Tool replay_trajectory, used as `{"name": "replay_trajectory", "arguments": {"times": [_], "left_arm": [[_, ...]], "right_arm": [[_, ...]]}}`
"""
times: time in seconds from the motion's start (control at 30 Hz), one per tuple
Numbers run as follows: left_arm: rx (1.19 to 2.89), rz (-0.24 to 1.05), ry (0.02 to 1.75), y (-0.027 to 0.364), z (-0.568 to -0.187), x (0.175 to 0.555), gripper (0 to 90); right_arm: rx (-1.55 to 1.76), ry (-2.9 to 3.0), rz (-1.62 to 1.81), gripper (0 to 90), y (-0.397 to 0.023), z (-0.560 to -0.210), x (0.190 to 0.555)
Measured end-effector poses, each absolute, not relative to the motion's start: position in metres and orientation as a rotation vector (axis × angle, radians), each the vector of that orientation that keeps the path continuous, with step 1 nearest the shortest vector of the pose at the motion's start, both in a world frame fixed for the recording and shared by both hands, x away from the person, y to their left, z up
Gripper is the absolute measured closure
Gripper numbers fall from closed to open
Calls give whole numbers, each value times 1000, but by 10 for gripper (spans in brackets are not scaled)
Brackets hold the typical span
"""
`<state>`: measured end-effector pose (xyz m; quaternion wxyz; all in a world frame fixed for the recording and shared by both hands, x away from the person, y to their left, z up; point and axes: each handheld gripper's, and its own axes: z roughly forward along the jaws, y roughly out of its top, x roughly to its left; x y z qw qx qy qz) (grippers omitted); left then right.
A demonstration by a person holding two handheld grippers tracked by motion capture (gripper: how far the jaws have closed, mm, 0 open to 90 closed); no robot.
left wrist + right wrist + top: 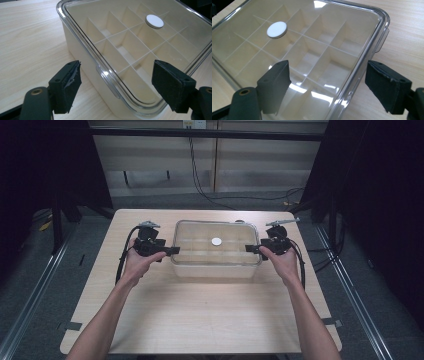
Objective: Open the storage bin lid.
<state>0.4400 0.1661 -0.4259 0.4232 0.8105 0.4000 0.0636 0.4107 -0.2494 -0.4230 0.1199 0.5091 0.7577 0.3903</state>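
A clear-lidded divided storage box is seen standing near the middle of the wooden bench, its long axis running left to right across the person's front. The left gripper is held at the box's left short end and the right gripper at its right short end, so that the box lies directly between the two, each gripper pointing inward along the long axis. Neither side is clearly nearer; both are placed just beside the rim.

In the left gripper view, the jaws are spread wide and nothing is held between them; the lid's edge and a small clear latch tab on the near side wall are framed in the gap. In the right gripper view, the jaws are likewise spread wide and empty, with the corner of the transparent lid and a side tab lying between and ahead of them. Whether any pad actually touches the box cannot be told.

A small white round knob is set on the lid's centre, above the grid of empty compartments.

The coming move is judged to turn on the lid's two short edges being caught together. Bare bench is left on all sides of the box, most of it toward the person.
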Motion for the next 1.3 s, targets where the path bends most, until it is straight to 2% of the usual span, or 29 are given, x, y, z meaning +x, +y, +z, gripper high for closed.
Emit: {"name": "replay_trajectory", "arguments": {"times": [0.47,0.93,1.3], "left_arm": [[1972,113,1064,159,-438,452,230],[2047,99,1054,146,-443,460,235],[2050,98,1058,145,-442,457,256]], "right_arm": [[1569,2202,1105,141,-246,-441,430],[1591,2198,1123,91,-240,-448,430],[1594,2169,1142,122,-240,-448,424]]}}
